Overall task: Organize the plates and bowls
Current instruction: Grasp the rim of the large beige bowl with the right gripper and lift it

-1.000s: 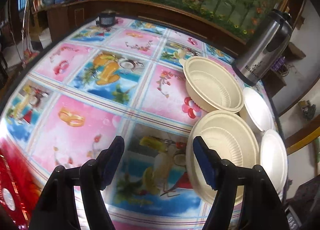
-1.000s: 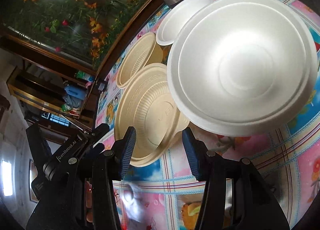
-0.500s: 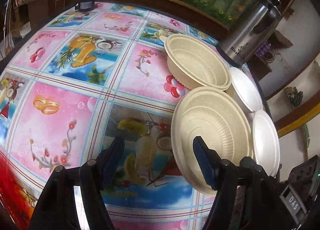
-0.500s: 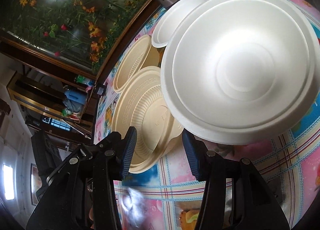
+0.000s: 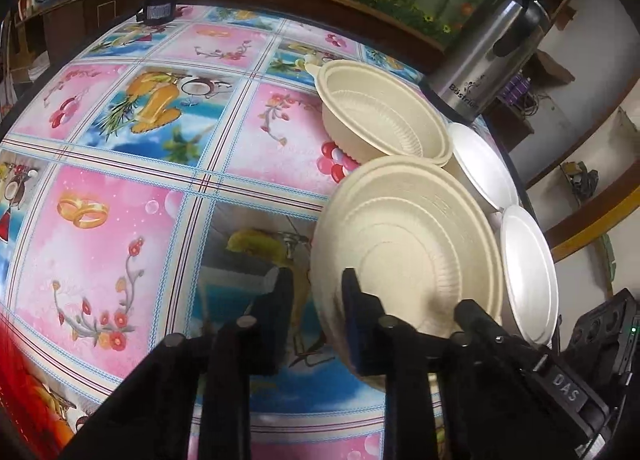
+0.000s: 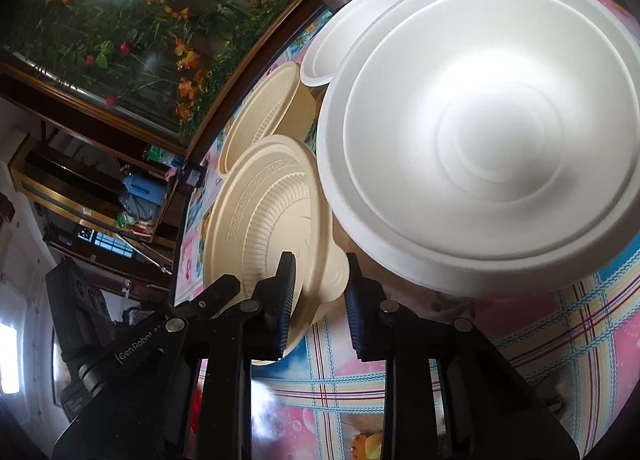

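Left tongs (image 5: 316, 312) clenched on near rim of the beige ribbed bowl (image 5: 408, 252) — right tongs (image 6: 320, 292) clenched on its opposite rim tab. 2nd beige bowl (image 5: 384, 120) beyond; 2 white bowls to the right, on the table (image 5: 120, 188).

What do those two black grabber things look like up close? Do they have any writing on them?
Both are black plastic. The left gripper and the right gripper each have two flat fingers lined with dark blue ribbed pads, joined by arms with round silver pins. White lettering reads "GenRobot" on one and "DAS" on the other. No cables or sleeves show.
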Available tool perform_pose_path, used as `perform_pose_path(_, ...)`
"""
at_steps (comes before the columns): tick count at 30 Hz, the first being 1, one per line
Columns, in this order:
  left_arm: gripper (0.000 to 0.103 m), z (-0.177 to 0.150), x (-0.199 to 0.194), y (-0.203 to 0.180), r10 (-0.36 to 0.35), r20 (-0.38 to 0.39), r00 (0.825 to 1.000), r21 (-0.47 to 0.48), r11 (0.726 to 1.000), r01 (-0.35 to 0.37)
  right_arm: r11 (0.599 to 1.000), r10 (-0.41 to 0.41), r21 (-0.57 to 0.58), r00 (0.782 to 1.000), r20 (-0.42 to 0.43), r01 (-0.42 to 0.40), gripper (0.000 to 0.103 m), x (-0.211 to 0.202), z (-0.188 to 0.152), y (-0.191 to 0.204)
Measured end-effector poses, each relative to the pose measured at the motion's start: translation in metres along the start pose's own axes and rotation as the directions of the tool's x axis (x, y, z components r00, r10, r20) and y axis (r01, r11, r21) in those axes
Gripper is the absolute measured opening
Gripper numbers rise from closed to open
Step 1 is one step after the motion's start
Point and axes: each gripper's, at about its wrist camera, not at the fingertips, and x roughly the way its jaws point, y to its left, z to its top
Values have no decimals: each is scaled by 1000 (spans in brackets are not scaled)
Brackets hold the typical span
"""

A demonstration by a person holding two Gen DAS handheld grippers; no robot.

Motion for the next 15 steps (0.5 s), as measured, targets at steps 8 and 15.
perform_pose_path(8, 12, 1, -3, 3, -14, 2, 1000, -6, 1000, 14, 999, -12, -48, 1000, 10, 13, 15, 1, -1, 8)
perform_pose_path(15, 10, -4, -7, 2, -33, 3, 999, 9, 999, 33, 997, -31, -71, 999, 35, 33, 15, -2, 0, 11)
